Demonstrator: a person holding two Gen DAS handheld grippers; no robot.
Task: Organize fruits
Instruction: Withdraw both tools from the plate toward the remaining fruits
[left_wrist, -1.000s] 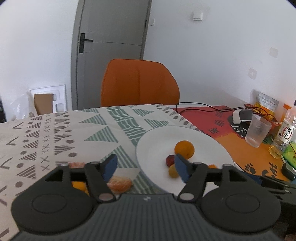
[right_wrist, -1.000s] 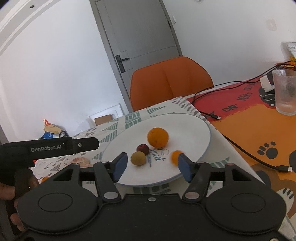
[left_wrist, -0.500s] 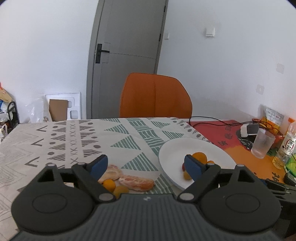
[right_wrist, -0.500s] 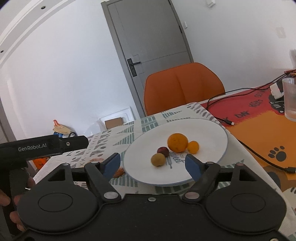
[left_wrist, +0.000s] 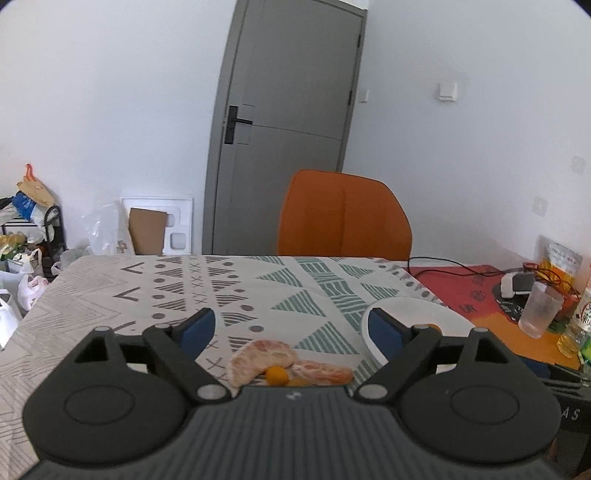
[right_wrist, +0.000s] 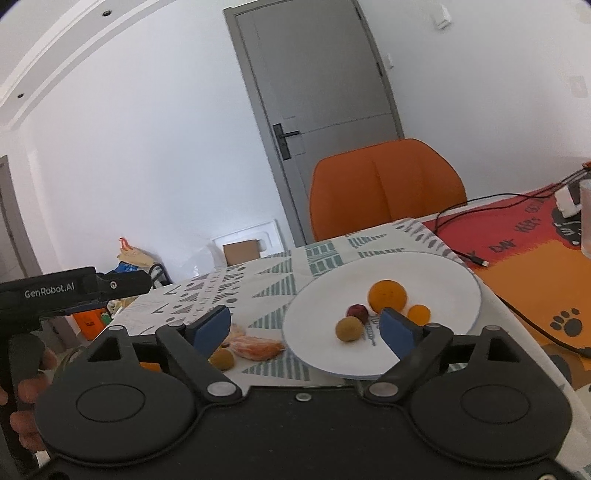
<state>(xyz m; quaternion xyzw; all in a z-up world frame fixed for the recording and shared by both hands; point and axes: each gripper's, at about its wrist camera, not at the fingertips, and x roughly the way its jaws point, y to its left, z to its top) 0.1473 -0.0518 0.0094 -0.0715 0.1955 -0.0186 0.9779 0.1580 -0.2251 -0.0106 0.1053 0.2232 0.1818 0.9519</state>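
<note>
Both pairs of jaws stand wide and hold nothing — the left gripper (left_wrist: 288, 330) and the right gripper (right_wrist: 304, 325) have each just been opening, with only air and tablecloth between the blue pads.

What the coming move likely turns on is the loose fruit still off the white plate (right_wrist: 436, 266). In the left wrist view, two peeled citrus pieces (left_wrist: 264, 356) and a small orange fruit (left_wrist: 277, 374) lie on the patterned tablecloth (left_wrist: 258, 291) directly below the gap of the left jaws, close in under the gripper body. The peeled pieces stretch crosswise to the fingers, left to right, so a side-to-side closing would meet their ends rather than their flanks. The plate lies off to the right of that cluster, behind the right-hand pad.

From the right wrist view the same cluster sits beyond the left pad, while the plate's orange (right_wrist: 387, 295) lies between the pads. The left gripper looks nearer to the loose fruit.
</note>
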